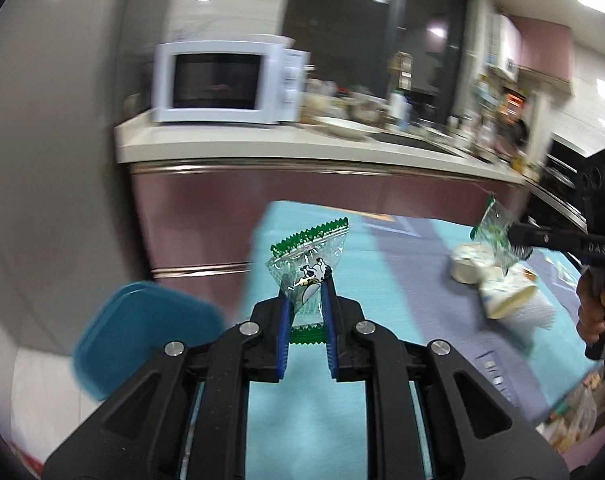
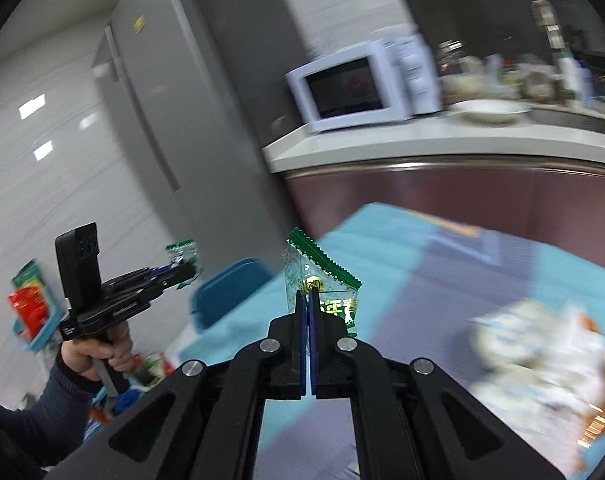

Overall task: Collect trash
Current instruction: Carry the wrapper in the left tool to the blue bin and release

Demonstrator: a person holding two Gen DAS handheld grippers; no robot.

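Observation:
My left gripper point(image 1: 305, 286) is shut on a clear, green-edged candy wrapper point(image 1: 308, 258) with a cow print, held above the turquoise table mat point(image 1: 302, 420). My right gripper point(image 2: 307, 300) is shut on a second green-edged wrapper point(image 2: 318, 280), also in the air. In the left wrist view the right gripper point(image 1: 516, 238) and its wrapper point(image 1: 492, 228) show at the right. In the right wrist view the left gripper point(image 2: 182, 270) with its wrapper point(image 2: 182, 256) shows at the left, over the floor side.
Crumpled paper cups and tissue point(image 1: 498, 280) lie on the mat at the right; they are blurred in the right wrist view point(image 2: 538, 356). A blue bin lid point(image 1: 142, 332) sits left of the table. Behind are a counter with a microwave point(image 1: 226, 82), dishes and a fridge point(image 2: 162, 100).

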